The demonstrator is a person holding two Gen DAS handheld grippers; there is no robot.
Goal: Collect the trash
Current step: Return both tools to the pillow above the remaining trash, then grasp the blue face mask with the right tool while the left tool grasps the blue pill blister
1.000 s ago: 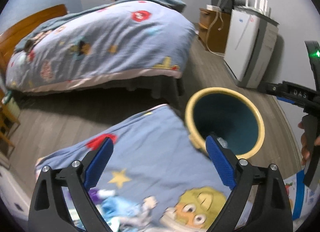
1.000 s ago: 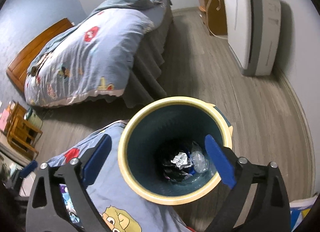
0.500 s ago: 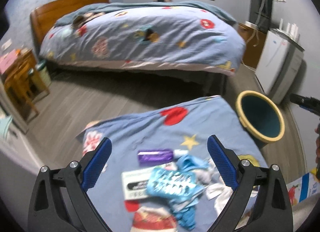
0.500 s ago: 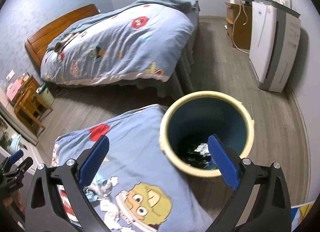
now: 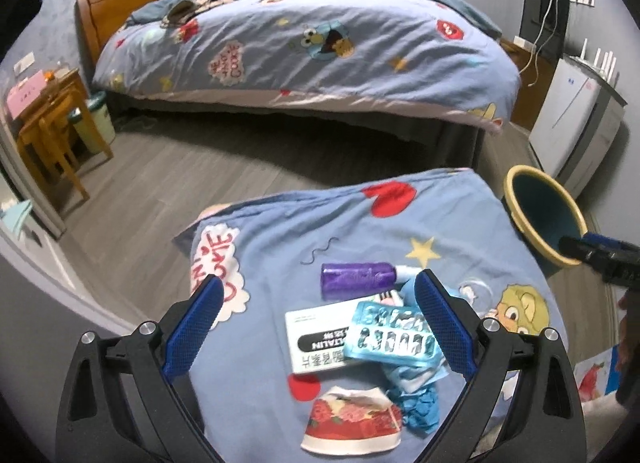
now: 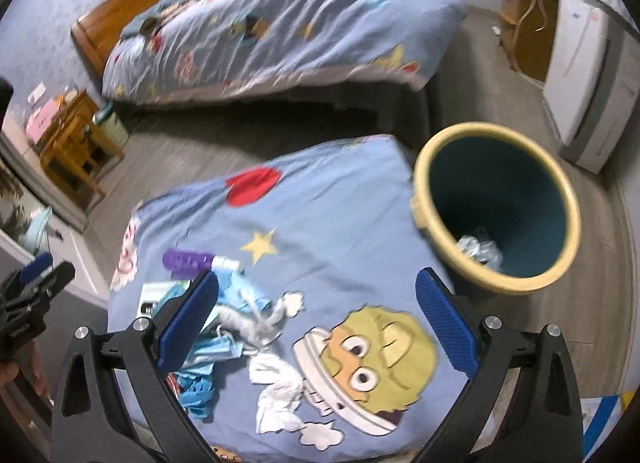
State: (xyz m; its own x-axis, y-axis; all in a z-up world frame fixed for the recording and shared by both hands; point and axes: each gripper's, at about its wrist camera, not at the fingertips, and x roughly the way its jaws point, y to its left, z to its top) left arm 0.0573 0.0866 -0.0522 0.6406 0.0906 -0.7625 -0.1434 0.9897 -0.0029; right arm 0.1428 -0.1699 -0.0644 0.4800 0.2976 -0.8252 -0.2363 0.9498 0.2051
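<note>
Both grippers empty, jaws spread, above litter on the patterned cover.
Left gripper (image 5: 316, 329) over blister pack (image 5: 394, 337): judged light, slick, crushable; pinch its long edges. Right gripper (image 6: 318, 323) idle near bin (image 6: 496, 203).

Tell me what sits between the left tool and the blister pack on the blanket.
Nothing visible. The open left tool hangs over the trash pile, with the blister pack lying on top, overlapping the white box. Its right finger covers part of the pack.
</note>
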